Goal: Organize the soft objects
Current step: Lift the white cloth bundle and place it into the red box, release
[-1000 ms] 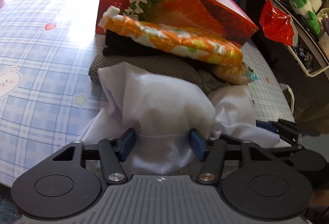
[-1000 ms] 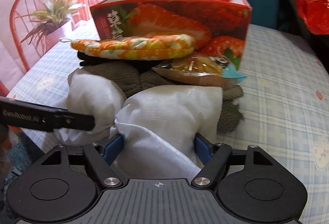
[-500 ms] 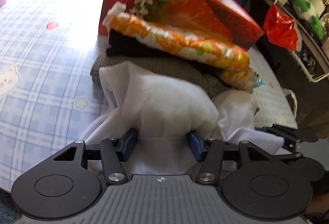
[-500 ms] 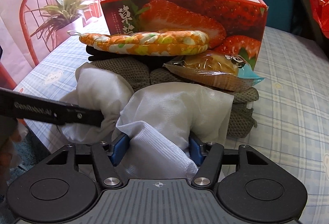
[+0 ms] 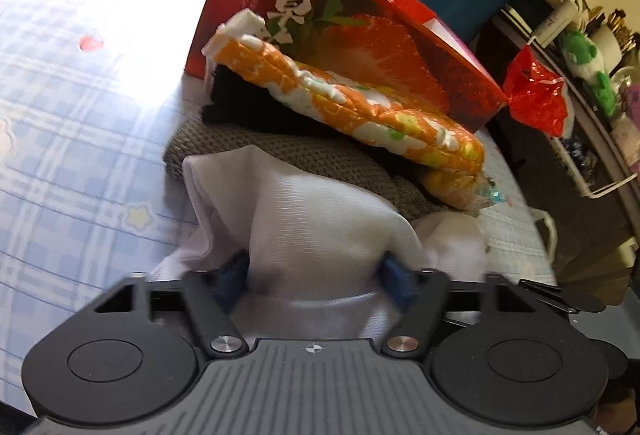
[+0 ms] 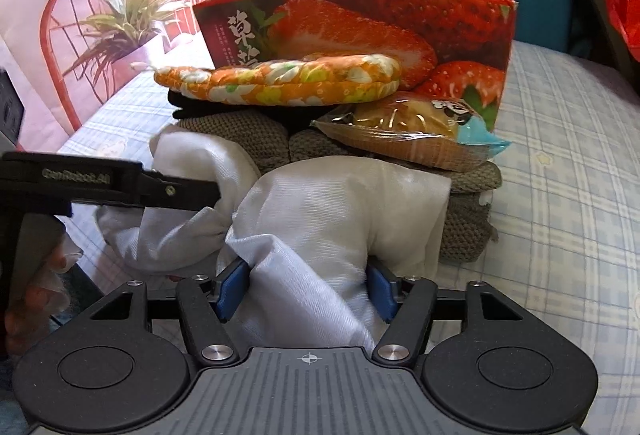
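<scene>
Blue-checked cloth covers the bench [image 6: 560,163] under your work. At its near edge lies the white cloth [image 6: 320,219] — your left hand-held gripper [image 5: 316,271] and right hand-held gripper [image 6: 308,287] each clamp a bunched fold of it, the right's jaws having just eased wider. Behind it a grey knit [image 6: 260,139], orange quilted mitt [image 6: 280,83] and wrapped bun [image 6: 408,139] stack against the strawberry box [image 6: 360,23].

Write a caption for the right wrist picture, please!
Right gripper clamps bunched white cloth before a pile of soft things and a strawberry box.
</scene>
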`<state>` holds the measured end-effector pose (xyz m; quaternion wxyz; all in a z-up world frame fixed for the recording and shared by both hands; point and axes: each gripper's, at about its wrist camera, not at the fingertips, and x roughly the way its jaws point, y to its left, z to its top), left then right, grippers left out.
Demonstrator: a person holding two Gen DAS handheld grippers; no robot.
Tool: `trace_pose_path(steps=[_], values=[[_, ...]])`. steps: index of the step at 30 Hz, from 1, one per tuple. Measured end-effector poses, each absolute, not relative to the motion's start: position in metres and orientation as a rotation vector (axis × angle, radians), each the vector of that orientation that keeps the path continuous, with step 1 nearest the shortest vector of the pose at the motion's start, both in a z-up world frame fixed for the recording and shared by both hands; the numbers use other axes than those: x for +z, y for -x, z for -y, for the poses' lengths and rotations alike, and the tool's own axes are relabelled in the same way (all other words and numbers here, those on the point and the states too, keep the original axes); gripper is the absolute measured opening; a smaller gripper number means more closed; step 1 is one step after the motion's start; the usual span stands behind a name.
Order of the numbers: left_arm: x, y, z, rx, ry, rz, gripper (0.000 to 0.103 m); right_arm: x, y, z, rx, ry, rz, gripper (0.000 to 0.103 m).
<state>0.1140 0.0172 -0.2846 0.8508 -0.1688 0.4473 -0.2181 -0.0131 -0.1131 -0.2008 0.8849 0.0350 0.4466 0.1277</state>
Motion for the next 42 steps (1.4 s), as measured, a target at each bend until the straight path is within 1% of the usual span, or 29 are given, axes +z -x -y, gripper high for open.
trace_pose_path(steps=[1,3,8,10,14,15,17,19,20,29,36,42], values=[[-0.284,-0.113,-0.019,-0.468,0.366,-0.946,0.052,-0.198,0.014,0.118,0.265,-0.108,-0.925,0.066],[-0.281,-0.110,-0.016,-0.495,0.343,-0.943,0.047,-0.193,0.018,0.127,0.250,-0.172,-0.913,0.066],[-0.281,-0.103,-0.005,-0.516,0.282,-0.941,0.046,-0.195,0.023,0.135,0.203,-0.164,-0.918,0.066],[-0.280,-0.104,-0.003,-0.513,0.270,-0.943,0.046,-0.200,0.022,0.135,0.201,-0.178,-0.922,0.064],[-0.280,-0.100,-0.003,-0.510,0.270,-0.945,0.045,-0.205,0.022,0.123,0.218,-0.131,-0.922,0.050],[-0.280,-0.097,-0.008,-0.513,0.271,-0.945,0.044,-0.204,0.022,0.121,0.224,-0.120,-0.923,0.049],[-0.280,-0.096,-0.010,-0.509,0.280,-0.950,0.043,-0.202,0.021,0.118,0.236,-0.113,-0.926,0.041],[-0.276,-0.096,-0.014,-0.506,0.279,-0.947,0.039,-0.198,0.021,0.115,0.255,-0.119,-0.922,0.036],[-0.272,-0.095,-0.017,-0.503,0.270,-0.938,0.039,-0.196,0.022,0.114,0.266,-0.119,-0.916,0.034],[-0.220,-0.090,-0.028,-0.551,0.186,-0.785,0.039,-0.151,0.025,0.104,0.310,-0.086,-0.776,0.032],[-0.172,-0.090,-0.028,-0.554,0.189,-0.661,0.039,-0.108,0.020,0.105,0.335,-0.046,-0.640,0.032],[-0.120,-0.119,-0.015,-0.563,0.156,-0.600,0.040,-0.068,-0.013,0.115,0.343,0.005,-0.560,0.032]])
